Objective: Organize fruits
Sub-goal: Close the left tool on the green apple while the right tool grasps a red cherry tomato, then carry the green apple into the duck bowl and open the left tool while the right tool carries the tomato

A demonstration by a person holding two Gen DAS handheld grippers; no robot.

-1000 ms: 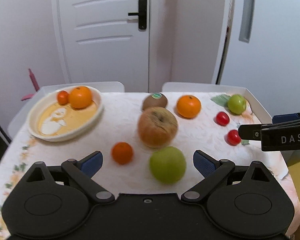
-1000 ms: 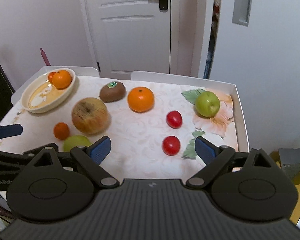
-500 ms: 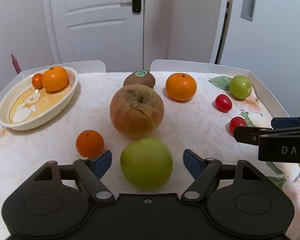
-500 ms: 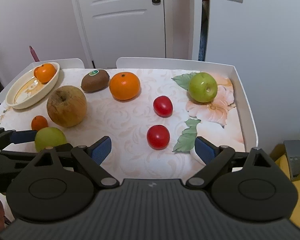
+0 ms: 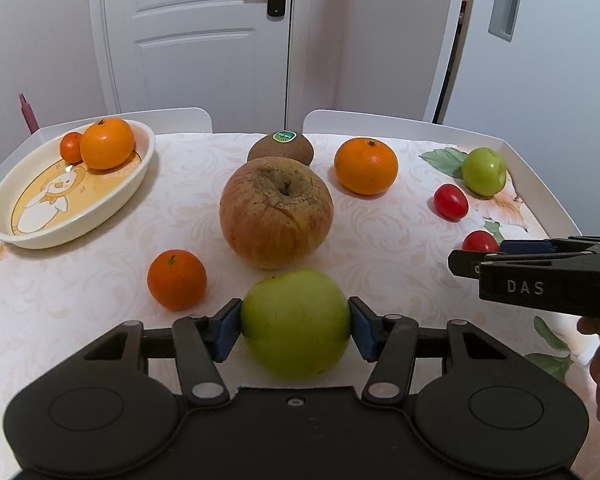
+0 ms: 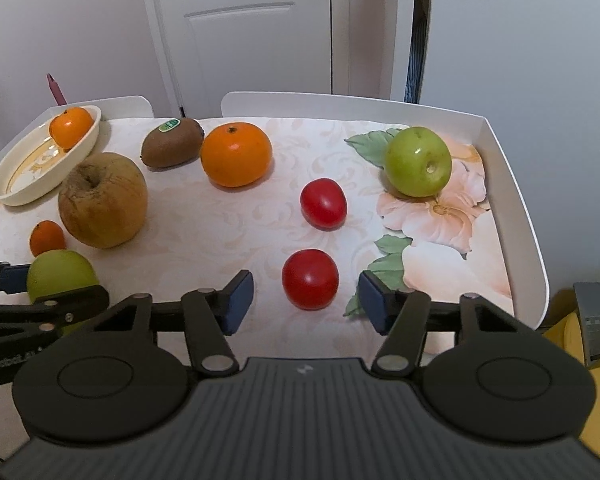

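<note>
My left gripper (image 5: 296,326) is shut on a green apple (image 5: 296,320) near the table's front edge; the apple also shows in the right wrist view (image 6: 60,272). My right gripper (image 6: 306,300) is open, its pads either side of a red tomato (image 6: 310,279) without touching it. A second tomato (image 6: 323,203), a second green apple (image 6: 418,162), a large orange (image 6: 236,154), a kiwi (image 6: 172,142), a big wrinkled apple (image 5: 276,212) and a small orange (image 5: 176,280) lie on the cloth. A cream plate (image 5: 16,216) at the far left holds two oranges (image 5: 107,143).
The table has a raised white rim (image 6: 516,200) on the right and back. Two white chair backs (image 5: 380,120) stand behind it, with a white door beyond. The right gripper's body (image 5: 540,276) reaches in from the right in the left wrist view.
My left gripper moved forward and closed on the near green apple. My right gripper moved forward and down, narrowing its opening around the near tomato.
</note>
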